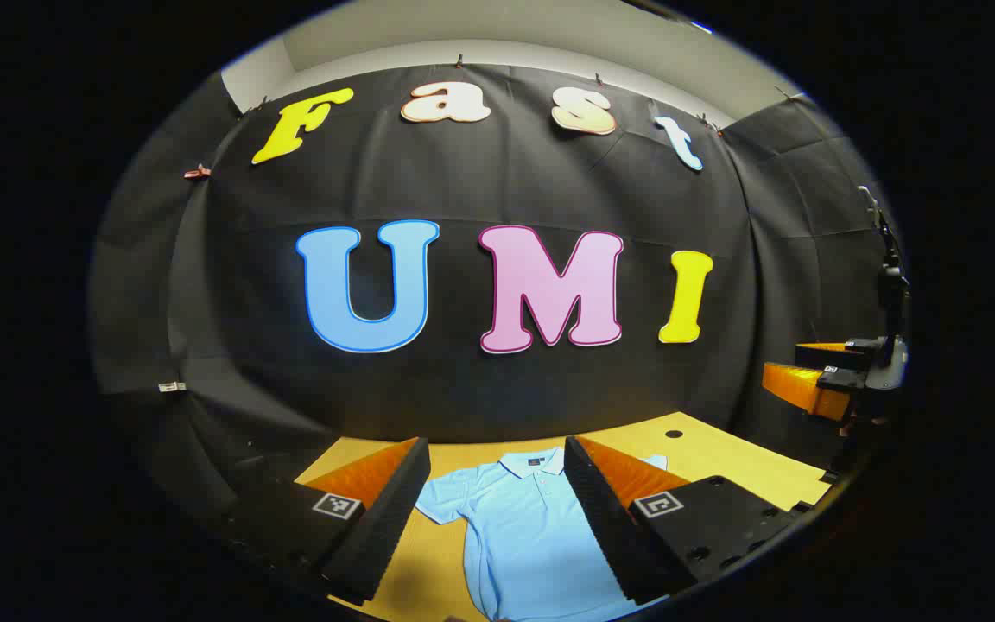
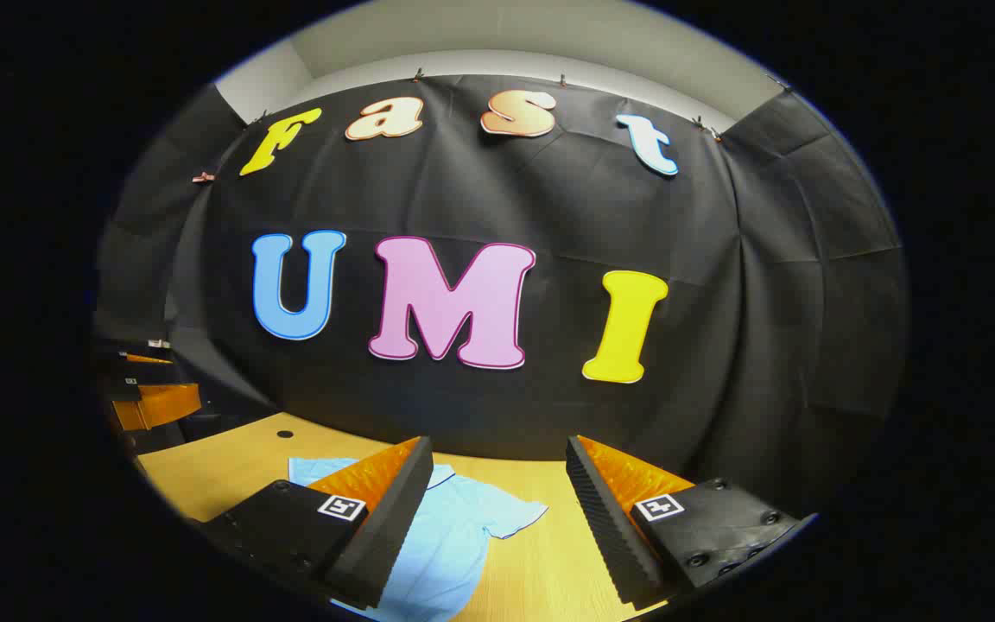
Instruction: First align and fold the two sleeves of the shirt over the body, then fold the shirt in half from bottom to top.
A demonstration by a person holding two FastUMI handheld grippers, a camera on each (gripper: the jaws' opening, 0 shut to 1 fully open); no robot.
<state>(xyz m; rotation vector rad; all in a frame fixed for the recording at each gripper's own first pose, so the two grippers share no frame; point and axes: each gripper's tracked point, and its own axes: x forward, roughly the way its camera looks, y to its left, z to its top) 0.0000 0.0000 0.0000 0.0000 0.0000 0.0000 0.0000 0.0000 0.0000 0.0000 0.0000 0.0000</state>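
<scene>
Shirt (image 1: 528,536) lying flat on the wooden table (image 1: 739,462), collar away, showing between and beyond the spread fingers of the left gripper (image 1: 497,510), nothing pinched. Lower hem being cut off at the bottom edge. Bare tabletop stretching right of the right gripper (image 2: 497,514), also spread wide and holding nothing, with one short sleeve (image 2: 506,517) lying between its fingers. Shirt body hiding partly behind its left finger (image 2: 385,527).

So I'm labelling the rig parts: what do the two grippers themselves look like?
The left gripper and right gripper look alike: two wedge-shaped fingers with ribbed inner faces, on black blocks with screw holes, each bearing a small square black-and-white marker.
</scene>
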